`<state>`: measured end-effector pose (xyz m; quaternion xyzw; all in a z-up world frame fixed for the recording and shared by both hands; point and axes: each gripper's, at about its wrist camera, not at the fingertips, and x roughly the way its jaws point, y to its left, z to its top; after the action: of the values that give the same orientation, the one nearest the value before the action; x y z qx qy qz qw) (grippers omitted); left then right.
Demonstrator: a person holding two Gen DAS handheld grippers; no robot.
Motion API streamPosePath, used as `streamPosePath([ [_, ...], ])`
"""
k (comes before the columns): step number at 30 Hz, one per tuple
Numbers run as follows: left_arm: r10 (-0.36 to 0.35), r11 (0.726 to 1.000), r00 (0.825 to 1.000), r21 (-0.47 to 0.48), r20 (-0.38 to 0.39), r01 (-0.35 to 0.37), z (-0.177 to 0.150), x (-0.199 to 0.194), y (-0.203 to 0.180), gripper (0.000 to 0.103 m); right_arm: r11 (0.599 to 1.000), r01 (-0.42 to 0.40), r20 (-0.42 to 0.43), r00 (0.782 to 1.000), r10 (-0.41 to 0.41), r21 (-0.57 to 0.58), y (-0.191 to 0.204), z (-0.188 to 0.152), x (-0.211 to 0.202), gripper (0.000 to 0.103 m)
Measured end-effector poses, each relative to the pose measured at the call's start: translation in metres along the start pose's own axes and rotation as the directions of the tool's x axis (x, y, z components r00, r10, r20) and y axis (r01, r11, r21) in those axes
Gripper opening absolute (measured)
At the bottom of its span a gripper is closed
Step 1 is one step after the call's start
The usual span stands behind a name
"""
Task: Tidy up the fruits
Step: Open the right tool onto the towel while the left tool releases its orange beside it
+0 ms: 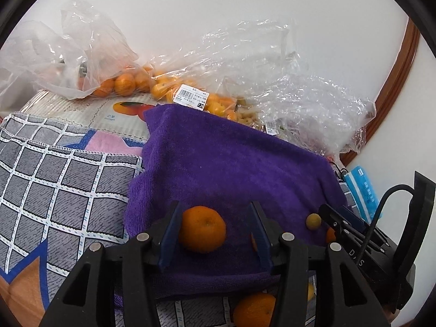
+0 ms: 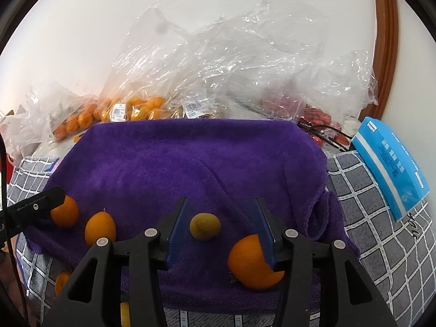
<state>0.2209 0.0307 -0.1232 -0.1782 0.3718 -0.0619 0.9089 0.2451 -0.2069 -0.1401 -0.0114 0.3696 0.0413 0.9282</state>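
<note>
Left claw: its two blue fingers are spread. An orange mandarin sits between them on the purple towel. The fruit touches the left finger, or is just beside it; the right finger stands clear of it.
Right claw: its fingers are spread too. A small yellow-green fruit lies between them, and neither finger touches it.
Fruit near the right claw: a big mandarin lies at 5 o'clock from the small fruit, up against the right finger. A smaller oval orange fruit lies at 9 o'clock on the towel.
Towel: it is spread over a gray checked cloth.
Bags: at 12 o'clock, behind the towel, clear plastic bags are piled by the white wall. Bagged mandarins show at 11 o'clock in the left view. One bag holds red fruit.
Blue packet: it lies on the checked cloth at 3 o'clock from the towel.
</note>
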Motion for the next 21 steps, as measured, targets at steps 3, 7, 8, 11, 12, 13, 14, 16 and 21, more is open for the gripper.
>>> streamPosePath([
  [3,-0.002,1.000,1.000,-0.003,0.006,0.002,0.000,-0.001,0.000,0.048,1.000,0.000,0.008,1.000,0.000,0.012,-0.002,0.000,-0.001,0.049],
  [7,-0.008,1.000,1.000,-0.007,0.012,0.008,0.000,-0.005,0.001,0.048,1.000,0.022,0.021,1.000,-0.022,0.020,-0.002,0.000,-0.005,0.049],
  [8,-0.012,1.000,1.000,-0.008,0.015,0.012,0.000,-0.006,0.001,0.048,0.999,0.030,0.029,0.999,-0.030,0.018,-0.001,0.000,-0.009,0.049],
  [11,-0.011,1.000,1.000,-0.004,0.027,0.011,0.000,-0.009,-0.001,0.049,0.999,0.036,0.077,0.996,-0.036,-0.002,0.003,0.001,-0.021,0.049],
  [12,-0.012,1.000,1.000,-0.005,0.028,0.012,0.000,-0.009,-0.001,0.049,0.999,0.041,0.088,0.995,-0.040,-0.012,0.005,0.001,-0.023,0.049],
  [13,-0.013,1.000,1.000,-0.007,0.028,0.014,0.000,-0.009,-0.001,0.049,0.999,0.046,0.096,0.994,-0.044,-0.023,0.007,0.001,-0.025,0.049],
  [14,-0.015,1.000,1.000,-0.009,0.026,0.015,0.000,-0.009,-0.001,0.049,0.998,0.051,0.101,0.994,-0.048,-0.033,0.009,0.000,-0.026,0.049],
  [16,-0.020,1.000,0.999,-0.013,0.030,0.020,0.000,-0.011,-0.001,0.049,0.997,0.061,0.102,0.993,-0.056,-0.045,0.012,0.000,-0.027,0.049],
  [21,-0.013,1.000,0.999,-0.004,0.042,0.013,0.000,-0.016,-0.004,0.050,0.999,0.028,0.070,0.997,-0.025,-0.030,0.014,-0.001,-0.026,0.049],
])
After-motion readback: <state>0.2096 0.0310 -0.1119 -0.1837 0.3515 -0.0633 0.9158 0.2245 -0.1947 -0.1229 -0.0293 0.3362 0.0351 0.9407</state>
